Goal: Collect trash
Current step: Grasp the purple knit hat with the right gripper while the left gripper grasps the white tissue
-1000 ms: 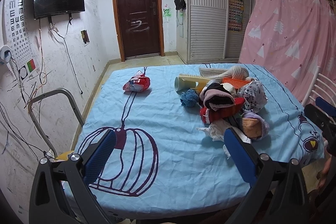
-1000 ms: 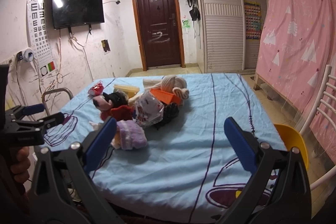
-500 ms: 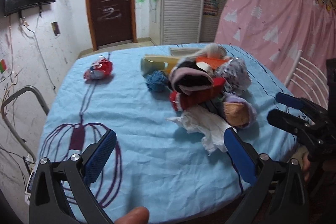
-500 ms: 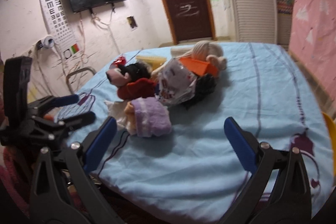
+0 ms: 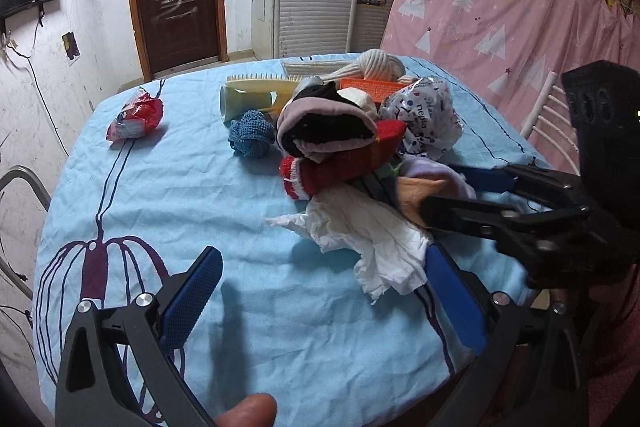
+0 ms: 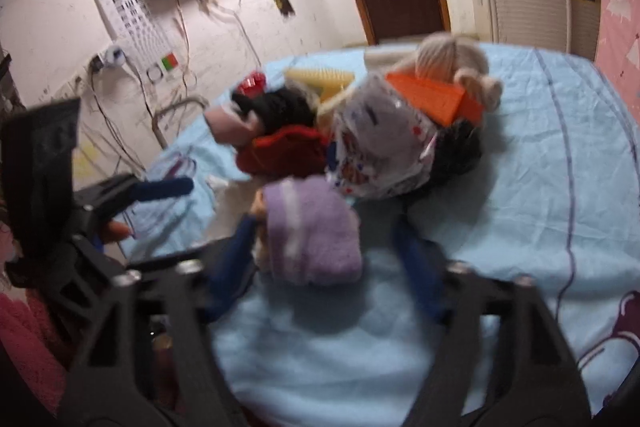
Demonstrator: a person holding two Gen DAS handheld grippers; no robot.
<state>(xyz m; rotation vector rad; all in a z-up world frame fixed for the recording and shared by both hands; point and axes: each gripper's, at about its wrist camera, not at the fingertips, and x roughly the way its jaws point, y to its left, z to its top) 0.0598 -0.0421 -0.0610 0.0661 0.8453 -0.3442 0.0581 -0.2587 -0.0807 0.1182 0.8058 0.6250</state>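
Note:
A crumpled white tissue (image 5: 360, 231) lies on the blue tablecloth (image 5: 192, 195) at the near edge of a clothes pile. A red snack wrapper (image 5: 136, 113) lies far left. A crinkled printed plastic bag (image 5: 424, 119) sits in the pile; it also shows in the right wrist view (image 6: 380, 147). My left gripper (image 5: 320, 295) is open, just short of the tissue. My right gripper (image 6: 324, 251) is open, its jaws either side of a folded purple sock (image 6: 312, 231). It also shows in the left wrist view (image 5: 472, 191), beside the pile.
The pile holds a red sock (image 5: 340, 163), a black and pink garment (image 5: 324, 123), a blue knit ball (image 5: 252, 135), a yellow comb (image 5: 264, 83), an orange box (image 6: 436, 99) and a beige yarn bundle (image 6: 452, 59). A white chair (image 5: 548, 111) stands right, a metal chair frame (image 5: 20, 183) left.
Both grippers have moved forward toward the pile. The right gripper's jaws have narrowed and now straddle the purple sock. The left gripper is closer to the white tissue.

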